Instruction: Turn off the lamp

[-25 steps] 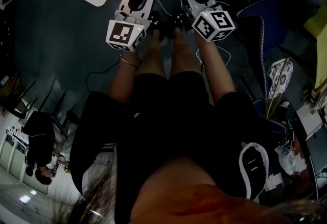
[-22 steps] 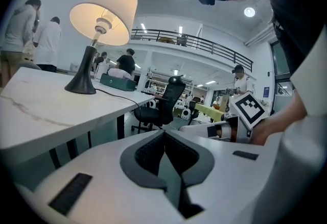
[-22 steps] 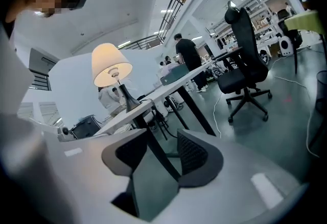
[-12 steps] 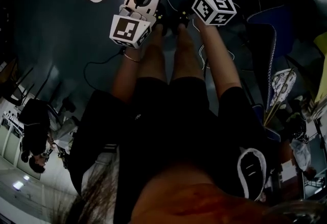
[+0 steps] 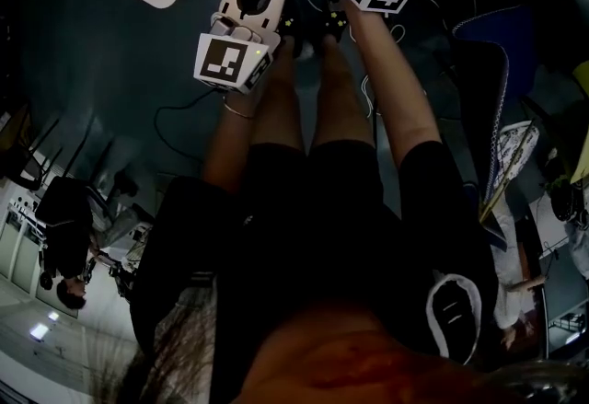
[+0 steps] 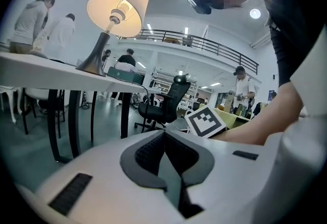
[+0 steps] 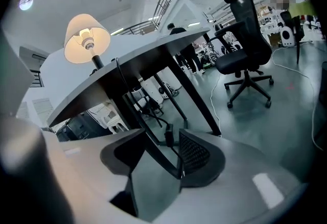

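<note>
Your lamp (image 7: 87,39) is lit up on the worktop (image 7: 143,62), so you're crouched low. The right gripper (image 7: 161,150) has its fingers (image 7: 198,154) opening wide on nothing yet, lined up with what looks like the cord switch (image 7: 168,136) hanging underneath. The left gripper (image 6: 164,156) has its fingers pressed together, empty.

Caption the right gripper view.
Right gripper, jaws opening, cord switch between them; lamp lit on the table.
</note>
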`<state>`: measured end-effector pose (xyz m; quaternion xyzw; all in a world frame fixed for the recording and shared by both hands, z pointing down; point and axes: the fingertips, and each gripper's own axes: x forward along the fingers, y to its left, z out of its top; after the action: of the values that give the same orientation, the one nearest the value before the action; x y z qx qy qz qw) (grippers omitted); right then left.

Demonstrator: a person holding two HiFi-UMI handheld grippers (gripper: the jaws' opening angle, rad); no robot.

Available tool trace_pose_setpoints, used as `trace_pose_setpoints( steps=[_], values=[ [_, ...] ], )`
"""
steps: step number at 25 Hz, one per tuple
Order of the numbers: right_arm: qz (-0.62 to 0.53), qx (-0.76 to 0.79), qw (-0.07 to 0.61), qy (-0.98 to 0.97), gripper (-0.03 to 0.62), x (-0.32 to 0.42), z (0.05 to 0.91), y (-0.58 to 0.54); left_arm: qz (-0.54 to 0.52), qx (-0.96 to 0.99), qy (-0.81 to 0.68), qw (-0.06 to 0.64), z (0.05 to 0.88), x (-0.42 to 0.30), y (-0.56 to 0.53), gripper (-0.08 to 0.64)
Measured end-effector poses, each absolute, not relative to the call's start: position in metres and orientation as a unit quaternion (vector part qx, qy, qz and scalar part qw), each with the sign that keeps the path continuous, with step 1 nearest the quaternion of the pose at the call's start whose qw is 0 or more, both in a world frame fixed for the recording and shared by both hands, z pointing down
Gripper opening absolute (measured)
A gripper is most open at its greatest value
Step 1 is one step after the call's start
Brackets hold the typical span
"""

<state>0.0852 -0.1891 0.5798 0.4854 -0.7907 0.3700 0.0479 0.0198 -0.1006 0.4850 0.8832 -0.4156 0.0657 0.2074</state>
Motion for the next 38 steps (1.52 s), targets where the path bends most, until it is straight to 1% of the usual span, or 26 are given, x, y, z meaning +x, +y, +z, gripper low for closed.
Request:
trace_pose_setpoints(
  steps=[6,9,12,16,21,24,34,38],
  values=[
    [0.387,0.484,0.061,-0.782,0.172,0.076,0.604,-0.203,0.061,0.885,-0.414,0.204,0.484,0.017,-0.103,0.006],
    [0.407,0.479,0.051,-0.776,0.172,0.071,0.612,-0.210,0.074,0.887,-0.406,0.207,0.489,0.014,-0.100,0.006],
    [0.404,0.480,0.058,-0.776,0.172,0.067,0.614,-0.218,0.085,0.883,-0.413,0.209,0.492,0.008,-0.101,0.006],
    [0.422,0.479,0.035,-0.769,0.172,0.068,0.616,-0.224,0.086,0.885,-0.407,0.208,0.495,0.007,-0.098,0.006],
    [0.424,0.478,0.027,-0.768,0.167,0.064,0.616,-0.231,0.089,0.885,-0.408,0.207,0.496,0.000,-0.094,0.006],
    [0.430,0.481,0.017,-0.764,0.064,0.066,0.613,-0.230,0.093,0.884,-0.409,0.207,0.495,-0.002,-0.092,0.006],
    [0.440,0.456,-0.012,-0.774,0.060,0.080,0.598,-0.213,0.105,0.879,-0.419,0.199,0.504,0.001,-0.100,0.006],
    [0.436,0.433,-0.004,-0.789,0.060,0.081,0.588,-0.196,0.110,0.874,-0.428,0.203,0.511,0.004,-0.105,0.008]
  ],
)
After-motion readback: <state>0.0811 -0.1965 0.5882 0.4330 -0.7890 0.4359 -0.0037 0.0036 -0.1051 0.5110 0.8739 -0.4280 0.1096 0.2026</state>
